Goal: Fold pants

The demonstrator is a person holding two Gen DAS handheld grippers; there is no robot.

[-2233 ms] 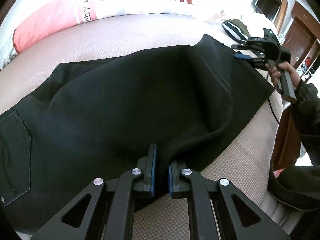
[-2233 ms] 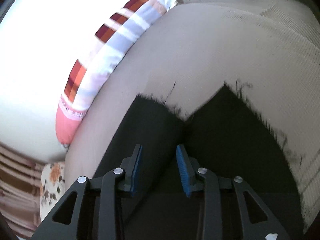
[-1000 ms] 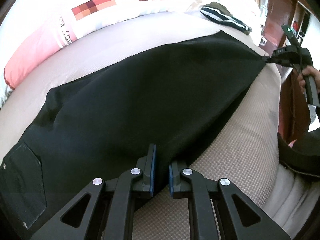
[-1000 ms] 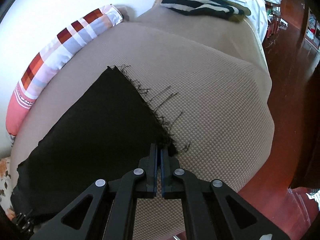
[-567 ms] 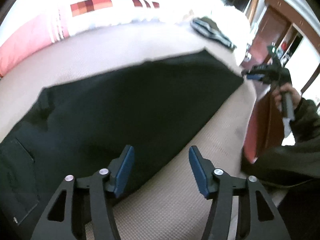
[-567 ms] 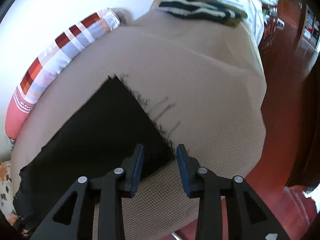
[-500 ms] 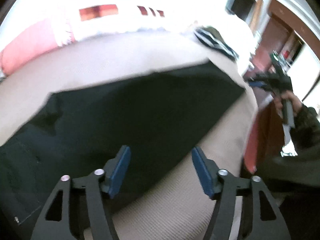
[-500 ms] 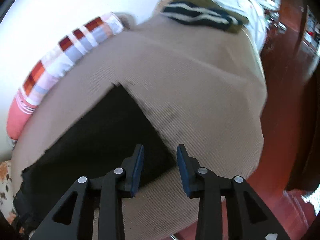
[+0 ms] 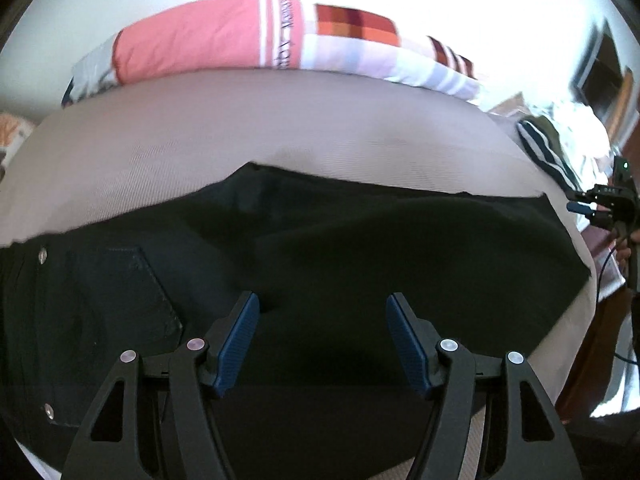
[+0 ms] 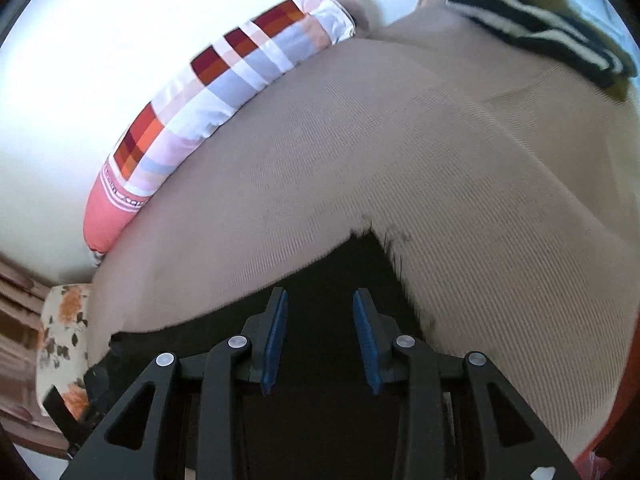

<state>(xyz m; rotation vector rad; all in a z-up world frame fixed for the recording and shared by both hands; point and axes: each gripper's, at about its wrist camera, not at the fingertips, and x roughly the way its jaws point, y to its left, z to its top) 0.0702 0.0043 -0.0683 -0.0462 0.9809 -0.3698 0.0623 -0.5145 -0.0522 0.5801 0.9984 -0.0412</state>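
Observation:
Black pants (image 9: 360, 248) lie flat across a beige bed, folded lengthwise, with a back pocket (image 9: 132, 292) at the left and the frayed leg hem at the right. My left gripper (image 9: 322, 312) is open wide and empty, above the near edge of the pants by the seat. My right gripper (image 10: 318, 316) is open and empty, over the hem end of the pants (image 10: 340, 272). It also shows in the left wrist view (image 9: 600, 208), just past the hem at the right.
A pink, red and white checked pillow (image 9: 260, 40) lies along the far side of the bed (image 9: 280, 128) by the wall. Striped dark clothes (image 10: 540, 36) lie at the bed's far corner. The red-brown floor (image 10: 624, 400) drops off past the right edge.
Both grippers were shut on the pants a second ago, pulling them taut. Both have let go and opened. The left gripper has shifted left toward the pocket end; the right has moved over the hem.

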